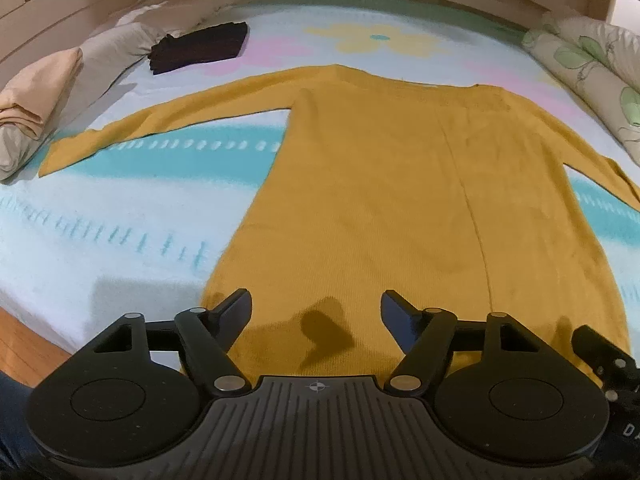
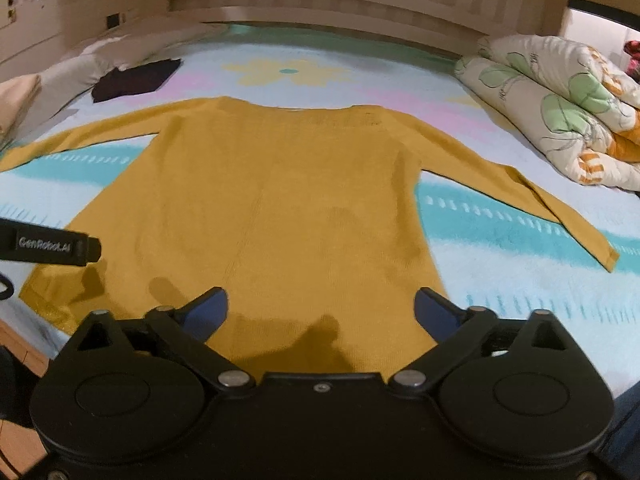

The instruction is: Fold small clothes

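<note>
Yellow sweater [image 1: 384, 184] lies flat mid-bed [image 1: 120, 216], sleeves spread out, hem at the near edge. Left gripper [image 1: 316, 312] and right gripper [image 2: 321, 306] both hang wide apart above the hem, holding nothing. Dark folded garment [image 1: 200, 46] near far-left corner; quilt [image 2: 560, 104] along right edge.

Both wrist views face headboardward—low, near sweater [image 1: 380, 184] hem.
</note>
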### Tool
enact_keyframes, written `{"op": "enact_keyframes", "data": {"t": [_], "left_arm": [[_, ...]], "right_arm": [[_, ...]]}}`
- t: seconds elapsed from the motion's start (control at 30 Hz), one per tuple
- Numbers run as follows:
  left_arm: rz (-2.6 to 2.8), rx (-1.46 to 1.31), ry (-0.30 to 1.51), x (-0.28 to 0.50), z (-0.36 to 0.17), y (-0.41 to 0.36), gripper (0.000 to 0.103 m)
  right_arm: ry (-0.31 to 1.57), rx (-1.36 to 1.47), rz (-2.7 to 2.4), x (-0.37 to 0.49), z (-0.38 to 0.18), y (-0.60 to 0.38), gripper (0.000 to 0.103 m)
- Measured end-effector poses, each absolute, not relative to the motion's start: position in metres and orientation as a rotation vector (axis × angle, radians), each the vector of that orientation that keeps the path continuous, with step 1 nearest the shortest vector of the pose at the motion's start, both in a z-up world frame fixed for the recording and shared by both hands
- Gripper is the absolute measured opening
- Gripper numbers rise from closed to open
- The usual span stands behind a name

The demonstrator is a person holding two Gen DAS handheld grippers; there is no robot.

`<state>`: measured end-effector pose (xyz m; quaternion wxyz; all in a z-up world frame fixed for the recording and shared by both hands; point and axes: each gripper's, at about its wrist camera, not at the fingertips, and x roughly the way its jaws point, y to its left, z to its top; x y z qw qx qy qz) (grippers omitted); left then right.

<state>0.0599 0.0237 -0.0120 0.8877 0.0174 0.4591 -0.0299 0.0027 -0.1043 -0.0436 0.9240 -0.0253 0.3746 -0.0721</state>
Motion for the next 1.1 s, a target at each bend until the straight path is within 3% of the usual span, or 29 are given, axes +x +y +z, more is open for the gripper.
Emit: {"op": "enact_keyframes", "data": {"t": [0.1,0.23,0.47,0.53,0.63,0.8,0.87,0.93,1.0,1.1], "left_arm": [[-0.051,0.037,0.932,0.062,-0.008,0.023,0.07],[-0.057,0.043,0.915,0.071,-0.005,0.022,0.069],[-0.051,0.072,0.901,0.103,0.007,0.016,0.064],[-0.045,0.071,0.882,0.116,0.016,0.013,0.064],[-0.04,0.068,0.855,0.136,0.032,0.009,0.064],[-0.059,0.08,0.802,0.169,0.053,-0.006,0.063],[-0.084,0.067,0.808,0.181,0.056,-0.012,0.062],[-0.101,0.063,0.82,0.193,0.055,-0.018,0.062],[-0.126,0.068,0.833,0.203,0.052,-0.025,0.062],[-0.165,0.091,0.842,0.215,0.046,-0.037,0.062]], "right_arm": [[0.795,-0.039,-0.124,0.008,-0.043,-0.105,0.094],[0.844,0.012,-0.114,0.02,-0.04,-0.11,0.085],[0.852,0.163,-0.094,0.05,-0.015,-0.137,0.083],[0.843,0.196,-0.087,0.06,-0.005,-0.148,0.085],[0.839,0.243,-0.095,0.077,0.01,-0.171,0.099],[0.825,0.237,-0.135,0.096,0.025,-0.22,0.098],[0.834,0.228,-0.176,0.103,0.025,-0.244,0.091],[0.86,0.226,-0.22,0.109,0.022,-0.273,0.074],[0.886,0.234,-0.266,0.113,0.014,-0.308,0.064],[0.922,0.244,-0.359,0.115,0.0,-0.359,0.058]]}}
